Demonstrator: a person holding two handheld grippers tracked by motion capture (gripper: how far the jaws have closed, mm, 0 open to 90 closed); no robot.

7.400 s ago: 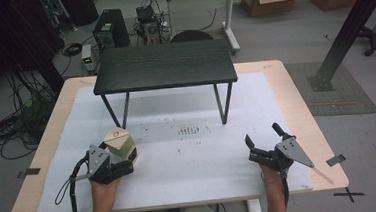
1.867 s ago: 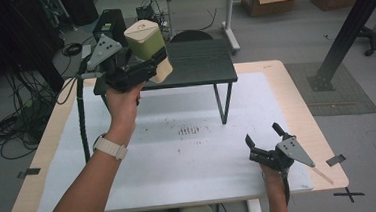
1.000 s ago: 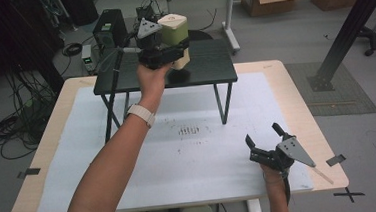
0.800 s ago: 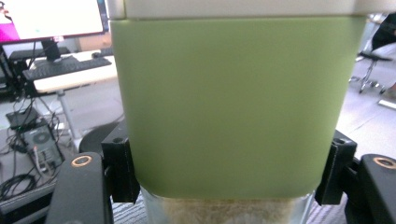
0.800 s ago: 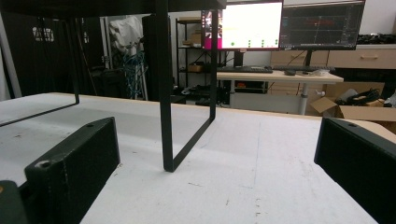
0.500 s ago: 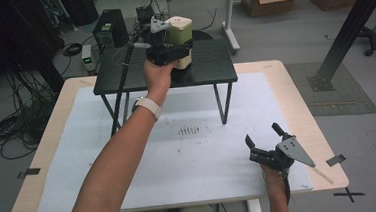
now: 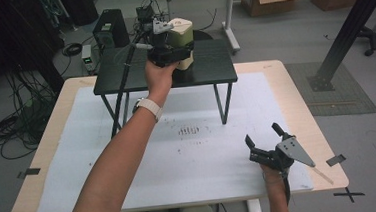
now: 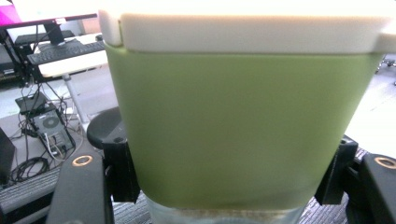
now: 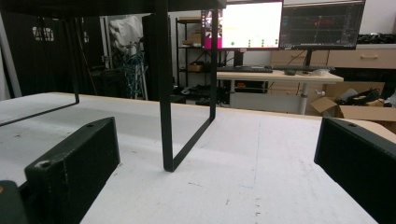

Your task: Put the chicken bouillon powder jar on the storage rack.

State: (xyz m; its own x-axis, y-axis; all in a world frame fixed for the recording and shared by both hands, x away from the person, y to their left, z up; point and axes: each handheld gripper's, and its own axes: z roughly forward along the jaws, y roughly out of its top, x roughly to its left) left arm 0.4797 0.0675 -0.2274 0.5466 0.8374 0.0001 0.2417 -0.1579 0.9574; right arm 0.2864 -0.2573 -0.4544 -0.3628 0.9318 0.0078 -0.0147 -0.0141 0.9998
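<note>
The left tool (image 7: 171, 51) is clamped on the green container (image 7: 181, 42) with the white lid, holding it upright right over the black stand (image 7: 208, 72) that sits at the far edge of the tabletop (image 7: 296, 103). The whole next move hangs on one thing — the container is straight ahead of that tool, gripped low on its sides, and the stand's top is directly underneath. Its long axis runs vertical, so I'd guess it just needs easing down flat. Can't tell from above whether its base already touches the stand or hovers just off it.

The right tool (image 7: 263, 138) sits near the tabletop's near right corner, jaws apart with nothing between them, well away from the action — the left hand is the one doing the job.

The left gripper view gives what the high view can't: the green container (image 8: 243, 126) seated squarely between the black jaws, lid level. The right gripper view looks under the stand at one leg (image 9: 164, 93) on the white sheet.
</note>
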